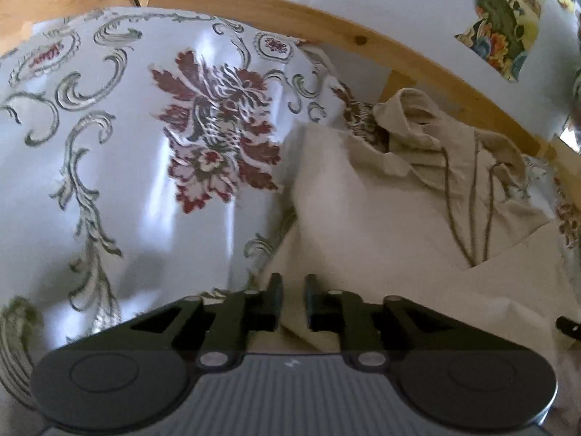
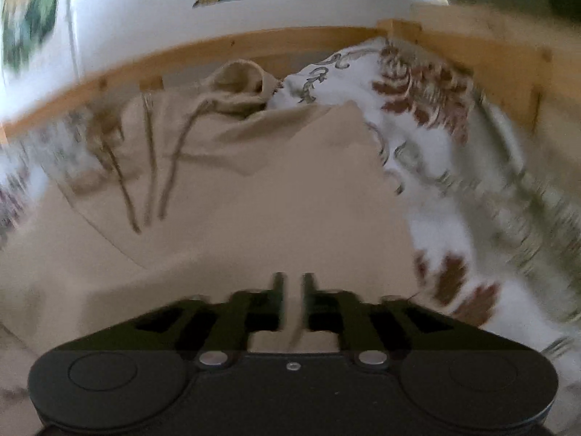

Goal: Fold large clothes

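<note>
Fingers of the left gripper point(image 1: 293, 296) stand slightly apart over the beige hoodie's point(image 1: 381, 218) edge, nothing between them. Those of the right gripper point(image 2: 291, 296) are narrowly spaced with a fold of cloth in the gap; whether they pinch it I cannot tell. The hoodie lies on the floral bedspread point(image 1: 127, 145) near the wooden bed frame point(image 1: 363, 41). A weak one-sided hold could let the fold slip or skew.

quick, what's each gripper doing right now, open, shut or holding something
Left gripper: open a little, over the beige hoodie, nothing gripped.
Right gripper: narrow gap, a fold of the hoodie between its jaws; grip cannot be told.
</note>
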Demonstrator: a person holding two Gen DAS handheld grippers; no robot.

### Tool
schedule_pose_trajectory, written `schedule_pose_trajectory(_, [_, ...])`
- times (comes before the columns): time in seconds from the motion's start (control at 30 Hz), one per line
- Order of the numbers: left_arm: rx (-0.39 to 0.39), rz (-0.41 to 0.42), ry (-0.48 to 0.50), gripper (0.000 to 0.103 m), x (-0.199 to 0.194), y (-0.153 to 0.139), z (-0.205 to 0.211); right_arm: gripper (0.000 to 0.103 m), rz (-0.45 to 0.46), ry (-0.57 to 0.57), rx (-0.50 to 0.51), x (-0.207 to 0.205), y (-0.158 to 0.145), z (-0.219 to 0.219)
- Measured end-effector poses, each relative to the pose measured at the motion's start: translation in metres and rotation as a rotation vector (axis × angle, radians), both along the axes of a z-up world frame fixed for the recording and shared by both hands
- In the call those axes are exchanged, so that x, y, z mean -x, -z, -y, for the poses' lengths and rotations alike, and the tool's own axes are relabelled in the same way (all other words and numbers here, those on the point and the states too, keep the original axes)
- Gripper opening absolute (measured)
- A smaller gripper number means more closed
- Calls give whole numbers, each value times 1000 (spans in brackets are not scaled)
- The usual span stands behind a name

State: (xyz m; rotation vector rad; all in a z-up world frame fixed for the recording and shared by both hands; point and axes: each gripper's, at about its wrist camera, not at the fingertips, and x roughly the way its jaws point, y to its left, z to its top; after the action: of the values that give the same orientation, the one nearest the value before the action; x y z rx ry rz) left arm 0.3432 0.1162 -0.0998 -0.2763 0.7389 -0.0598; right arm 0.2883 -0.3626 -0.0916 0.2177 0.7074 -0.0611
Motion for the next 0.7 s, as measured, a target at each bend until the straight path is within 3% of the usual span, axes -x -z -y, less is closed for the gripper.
schedule_pose_trajectory(0.03, [-14, -6, -21, 34, -1, 2, -2, 40, 0, -3, -22, 0, 2, 1])
schedule_pose_trajectory(0.07, [-15, -15, -44, 49, -2, 4, -6, 48, -3, -8, -32, -2, 4, 1])
schedule_pose_trajectory(0.1, [-4, -17, -58, 51, -2, 7, -9, 53, -2, -14, -32, -2, 6, 0])
schedule_pose_trajectory(0.17, [33, -22, -53, 51, -4, 12, -14, 76, -2, -28, -33, -8, 7, -6])
schedule_pose_trajectory(0.23, [50, -21, -22, 34, -7, 14, -12, 79, -17, -53, -37, -11, 9, -13])
schedule_pose_trajectory(0.27, [56, -28, 8, 17, -9, 15, -10, 79, -31, -69, -33, -12, 11, -17])
schedule_pose_trajectory(0.3, [35, -29, 2, 13, -10, 14, -7, 79, -49, -91, -18, -12, 14, -22])
schedule_pose_trajectory(0.33, [21, -22, -8, 11, -8, 12, -4, 75, -67, -110, 23, -12, 17, -30])
schedule_pose_trajectory(0.4, [15, -13, -37, 7, -5, 8, -2, 51, -65, -136, 187, -9, 21, -49])
schedule_pose_trajectory(0.43, [21, -5, -59, 7, -3, 5, -2, 26, -59, -138, 272, -7, 23, -57])
schedule_pose_trajectory(0.47, [39, 0, -79, 6, -1, 2, -4, 15, -51, -143, 317, -6, 23, -62])
schedule_pose_trajectory(0.6, [208, -54, -187, 5, 1, 3, -25, 4, -55, -102, 397, -5, 19, -65])
schedule_pose_trajectory(0.7, [225, -61, -194, 4, 4, 13, -34, 4, -92, -105, 410, -7, 24, -62])
